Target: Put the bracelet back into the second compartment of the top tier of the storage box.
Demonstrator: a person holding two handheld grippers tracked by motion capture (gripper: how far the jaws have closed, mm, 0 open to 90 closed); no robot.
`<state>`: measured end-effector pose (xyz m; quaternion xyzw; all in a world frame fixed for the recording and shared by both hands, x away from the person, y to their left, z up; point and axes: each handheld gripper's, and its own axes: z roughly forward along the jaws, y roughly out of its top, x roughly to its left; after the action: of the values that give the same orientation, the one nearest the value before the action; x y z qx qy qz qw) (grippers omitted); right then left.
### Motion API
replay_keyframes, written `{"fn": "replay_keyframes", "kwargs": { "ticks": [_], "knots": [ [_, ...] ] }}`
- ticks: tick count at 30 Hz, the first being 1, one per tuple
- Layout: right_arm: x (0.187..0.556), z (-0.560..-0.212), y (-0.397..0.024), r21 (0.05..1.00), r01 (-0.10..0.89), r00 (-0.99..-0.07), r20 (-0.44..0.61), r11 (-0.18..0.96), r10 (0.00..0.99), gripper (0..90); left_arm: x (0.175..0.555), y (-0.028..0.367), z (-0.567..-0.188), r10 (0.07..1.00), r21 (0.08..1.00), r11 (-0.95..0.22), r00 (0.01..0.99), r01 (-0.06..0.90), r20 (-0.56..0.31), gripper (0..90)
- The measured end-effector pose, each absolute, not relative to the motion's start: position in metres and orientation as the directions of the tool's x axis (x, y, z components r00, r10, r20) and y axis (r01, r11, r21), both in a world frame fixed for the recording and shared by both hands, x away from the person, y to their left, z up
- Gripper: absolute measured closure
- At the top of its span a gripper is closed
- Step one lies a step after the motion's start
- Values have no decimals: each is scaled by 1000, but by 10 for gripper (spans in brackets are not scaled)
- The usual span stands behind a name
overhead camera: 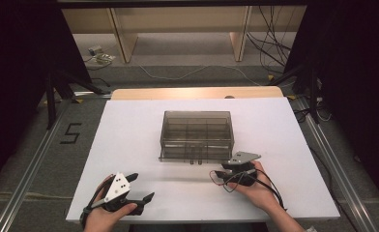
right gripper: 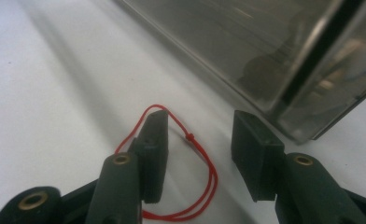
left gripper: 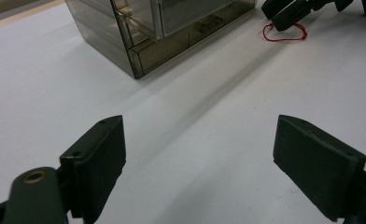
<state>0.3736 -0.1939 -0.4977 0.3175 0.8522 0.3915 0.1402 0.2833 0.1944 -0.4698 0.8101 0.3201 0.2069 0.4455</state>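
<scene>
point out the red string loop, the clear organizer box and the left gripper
red string loop (right gripper: pixel 204 161), right gripper view, its right strand
clear organizer box (overhead camera: pixel 197 126), high view, its lid
left gripper (left gripper: pixel 200 154), left gripper view, midway between its fingertips

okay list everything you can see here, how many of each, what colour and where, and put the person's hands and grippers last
Compartment box: one, smoky clear plastic, lid shut, middle of the board.
Red string loop: one, red, knotted, lying on the board near the box's front right corner; the right gripper's jaws straddle one side of it.
White board: one, white, covering the table top.
Wooden table edge: one, light wood, showing past the board's far side.
Number 5 mark: one, black, on the grey floor to the left.
Cables: several, dark, on the floor at the back right.
Left gripper: one, black, jaws wide open, near left of the board.
Right gripper: one, black, jaws open over the string.
</scene>
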Motion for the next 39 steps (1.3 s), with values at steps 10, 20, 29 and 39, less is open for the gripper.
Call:
{"fn": "replay_keyframes", "kwargs": {
  "ticks": [10, 20, 29, 39],
  "knots": [
    [373, -498, -193, 749, 443, -748, 6, 492, 664, 780, 283, 194, -470, 701, 855, -399, 711, 331, 52, 170],
    [372, -498, -197, 750, 454, -754, 36, 481, 656, 900, 283, 194, -470, 701, 857, -397, 712, 328, 52, 168],
    [368, -492, -202, 769, 462, -748, 70, 441, 660, 900, 283, 195, -470, 702, 858, -396, 710, 326, 54, 168],
    [360, -486, -205, 784, 434, -770, 65, 445, 635, 900, 282, 195, -469, 704, 860, -393, 708, 325, 54, 168]
  ]
}}
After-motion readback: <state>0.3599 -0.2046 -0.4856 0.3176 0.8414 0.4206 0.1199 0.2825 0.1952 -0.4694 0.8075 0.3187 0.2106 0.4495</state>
